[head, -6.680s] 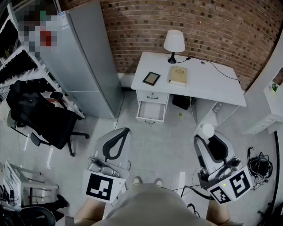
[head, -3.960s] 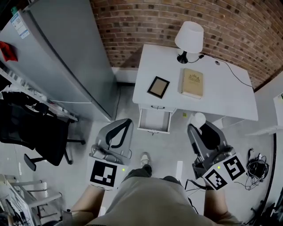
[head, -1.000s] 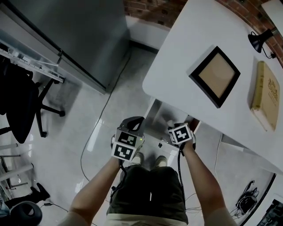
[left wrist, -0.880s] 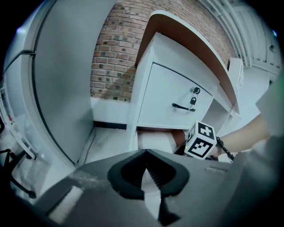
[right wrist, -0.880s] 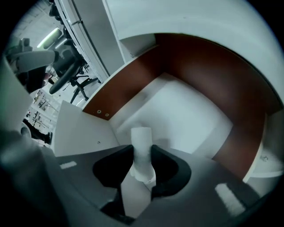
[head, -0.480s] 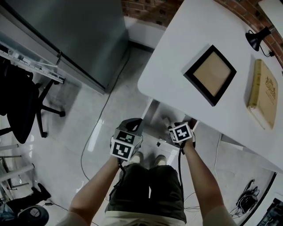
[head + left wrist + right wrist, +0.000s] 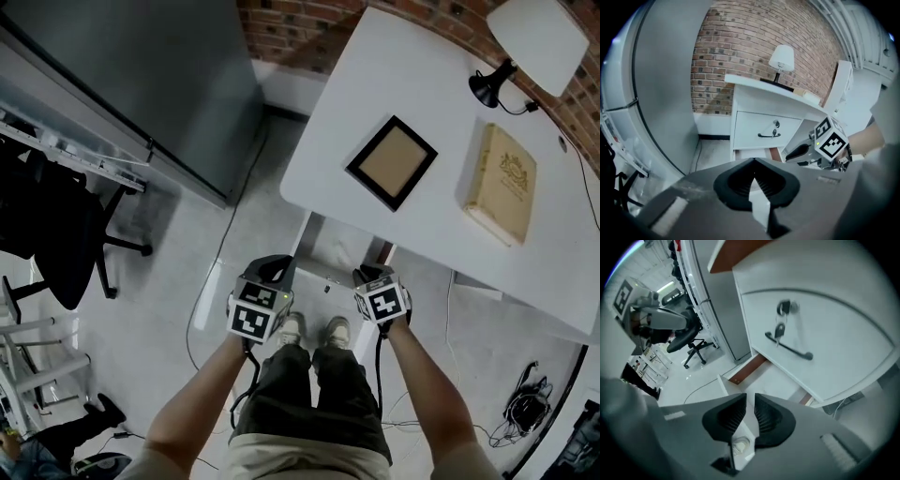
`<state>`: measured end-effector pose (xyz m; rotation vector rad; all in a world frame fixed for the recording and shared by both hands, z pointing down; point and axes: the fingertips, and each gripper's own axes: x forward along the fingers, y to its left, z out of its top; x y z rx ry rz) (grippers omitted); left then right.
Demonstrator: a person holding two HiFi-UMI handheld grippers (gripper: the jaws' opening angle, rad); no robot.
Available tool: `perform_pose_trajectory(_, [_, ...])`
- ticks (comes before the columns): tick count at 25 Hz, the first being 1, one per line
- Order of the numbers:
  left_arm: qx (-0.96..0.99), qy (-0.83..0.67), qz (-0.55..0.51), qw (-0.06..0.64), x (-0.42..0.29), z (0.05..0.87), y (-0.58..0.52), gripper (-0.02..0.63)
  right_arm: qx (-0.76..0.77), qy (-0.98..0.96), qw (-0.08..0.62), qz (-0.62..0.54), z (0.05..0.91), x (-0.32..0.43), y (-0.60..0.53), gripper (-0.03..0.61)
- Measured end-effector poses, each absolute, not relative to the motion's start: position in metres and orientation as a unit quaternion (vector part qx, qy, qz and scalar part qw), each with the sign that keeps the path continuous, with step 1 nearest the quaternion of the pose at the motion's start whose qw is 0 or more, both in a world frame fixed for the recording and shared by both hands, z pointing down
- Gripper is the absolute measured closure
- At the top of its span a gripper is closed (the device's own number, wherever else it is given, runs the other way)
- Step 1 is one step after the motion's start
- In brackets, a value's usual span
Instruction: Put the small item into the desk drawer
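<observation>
Two grippers hung over the open drawer (image 7: 723,383). Left gripper (image 7: 754,185) jaws were closed and empty. Right gripper (image 7: 749,420) jaws had just been closing, slightly apart, nothing between. Small item (image 7: 739,445) lay in the drawer, so placement looked done. Next: push the drawer closed.

My left gripper (image 7: 270,270) and right gripper (image 7: 371,276) are grey, with black-and-white marker cubes (image 7: 253,311); I wear dark trousers (image 7: 309,394), pale shoes (image 7: 289,328) at twelve o'clock.

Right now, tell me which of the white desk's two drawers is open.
The lower white drawer, pulled out with its brown side showing. The upper drawer, with a black handle and key, is shut.
</observation>
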<state>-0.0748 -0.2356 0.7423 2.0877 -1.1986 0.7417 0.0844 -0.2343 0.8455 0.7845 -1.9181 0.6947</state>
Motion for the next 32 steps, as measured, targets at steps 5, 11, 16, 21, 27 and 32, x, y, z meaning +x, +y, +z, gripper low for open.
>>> perform_pose_trajectory(5, [0.793,-0.453,0.283,0.294,-0.073,0.679,-0.225,0.611,0.336,-0.802,0.403,0.286,0.743,0.082,-0.223,0.532])
perform_pose_trajectory(11, [0.81,-0.458,0.25,0.267,-0.072,0.578,-0.22,0.611,0.358,-0.824,0.346,0.27,0.623,0.083,-0.22,0.545])
perform_pose_trajectory(16, [0.816,-0.481,0.244,0.208,-0.083,0.508,-0.224,0.611,0.371,-0.846,0.299,0.24,0.532,0.072,-0.227,0.568])
perform_pose_trajectory(21, [0.825,-0.492,0.225,0.163,-0.091,0.435,-0.225,0.612,0.372,-0.872,0.248,0.199,0.442,0.053,-0.237,0.569])
perform_pose_trajectory(27, [0.838,-0.497,0.198,0.102,-0.096,0.353,-0.224,0.612,0.38,-0.896,0.169,0.156,0.337,0.042,-0.234,0.574])
perform_pose_trajectory(32, [0.847,-0.501,0.171,0.049,-0.097,0.285,-0.215,0.612,0.384,-0.908,0.122,0.116,0.266,0.04,-0.218,0.574])
